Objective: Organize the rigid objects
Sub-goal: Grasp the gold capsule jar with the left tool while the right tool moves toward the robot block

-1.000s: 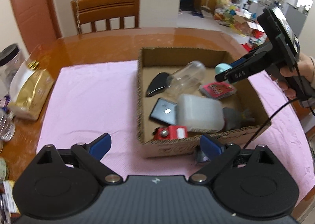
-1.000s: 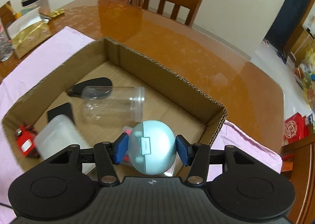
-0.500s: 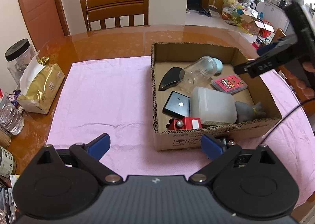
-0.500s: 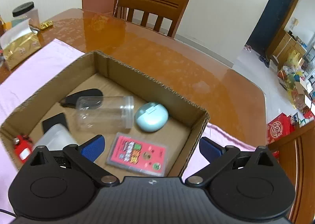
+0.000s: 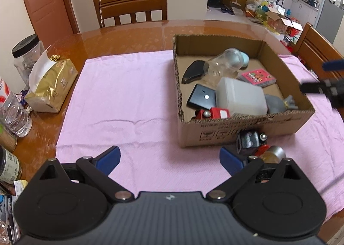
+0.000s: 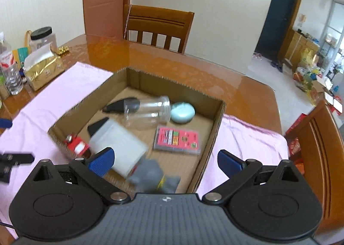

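Observation:
An open cardboard box [image 5: 243, 128] [image 6: 206, 158] sits on a pink cloth [image 5: 124, 98]. In it lie a pale blue egg-shaped case [image 6: 182, 112] [image 5: 245, 58], a clear jar [image 6: 148, 112], a pink card pack [image 6: 177, 140], a white plastic container [image 5: 240, 96], a black device [image 5: 201, 99], a red toy [image 5: 212, 113] and a grey figure [image 6: 150, 177]. A small black-and-red object [image 5: 251, 142] and a metal cap [image 5: 275, 153] lie on the cloth in front of the box. My left gripper [image 5: 169, 158] is open and empty above the cloth. My right gripper [image 6: 164, 163] is open and empty over the box's near corner.
A gold tissue pack [image 5: 51, 85], a black-lidded jar [image 5: 26, 55] and bottles [image 5: 13, 113] stand at the table's left edge. A wooden chair [image 5: 131, 6] is behind the table, another chair [image 6: 318, 154] at the right.
My right gripper opened and let the pale blue case go into the box, then drew back up and away. The left gripper drew back too and stayed open.

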Demonstrator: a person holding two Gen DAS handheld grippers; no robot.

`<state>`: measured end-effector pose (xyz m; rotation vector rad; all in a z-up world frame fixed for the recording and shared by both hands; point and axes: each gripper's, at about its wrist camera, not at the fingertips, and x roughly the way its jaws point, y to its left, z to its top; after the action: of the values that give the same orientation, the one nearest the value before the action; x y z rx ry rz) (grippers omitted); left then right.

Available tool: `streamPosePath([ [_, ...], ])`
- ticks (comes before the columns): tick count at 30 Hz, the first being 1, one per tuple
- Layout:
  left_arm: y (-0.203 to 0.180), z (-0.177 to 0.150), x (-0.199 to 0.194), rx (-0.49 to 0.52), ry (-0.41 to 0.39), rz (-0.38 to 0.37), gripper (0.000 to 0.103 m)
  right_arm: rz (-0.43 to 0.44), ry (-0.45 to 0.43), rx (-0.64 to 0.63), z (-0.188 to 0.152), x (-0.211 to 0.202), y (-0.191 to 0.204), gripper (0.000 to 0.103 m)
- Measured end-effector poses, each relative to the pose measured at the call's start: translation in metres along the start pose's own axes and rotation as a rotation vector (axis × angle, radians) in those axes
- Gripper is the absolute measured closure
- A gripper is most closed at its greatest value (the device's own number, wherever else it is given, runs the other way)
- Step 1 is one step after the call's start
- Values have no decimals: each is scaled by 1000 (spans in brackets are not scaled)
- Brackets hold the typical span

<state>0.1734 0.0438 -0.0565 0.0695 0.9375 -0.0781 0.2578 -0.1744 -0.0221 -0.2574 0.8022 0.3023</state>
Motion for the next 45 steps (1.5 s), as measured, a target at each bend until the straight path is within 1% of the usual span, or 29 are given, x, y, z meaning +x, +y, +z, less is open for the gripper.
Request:
streamPosePath([
  [3,2,-6,3,-8,2,-4,5,-50,42,-8,-26,3,15,0],
  [7,4,-13,8,-32,17,-27,5,-113,126,25,-59,28,22,0],
  [9,6,-16,10,-46,26,-34,5,-128,151,52,-66,39,23,0],
  [12,8,-18,10,-57,31,-42,5,-150,174,56,-71,52,27,0],
  [18,11,-23,8,-54,35,-54,5,-89,188,46,-73,52,45,0],
  [21,11,-26,8,-48,41,-59,5,-40,196,59,-74,50,54,0],
  [24,12,-29,8,-44,50,-60,5,0,196,48,-73,50,70,0],
  [28,15,-31,8,-44,54,-61,5,74,204,45,-70,56,92,0],
  [31,18,-34,8,-49,61,-64,5,150,220,53,-72,59,103,0],
  [32,18,-35,8,-50,64,-63,5,155,224,51,-73,60,105,0],
  [36,13,-39,5,-62,77,-47,5,137,223,30,-78,62,102,0],
  [39,8,-44,2,-99,89,-65,5,154,224,28,-80,65,88,0],
  [41,2,-48,2,-128,107,-73,5,148,225,7,-82,68,80,0],
  [45,-15,-58,4,-177,107,-92,5,165,217,-43,-89,70,62,0],
])
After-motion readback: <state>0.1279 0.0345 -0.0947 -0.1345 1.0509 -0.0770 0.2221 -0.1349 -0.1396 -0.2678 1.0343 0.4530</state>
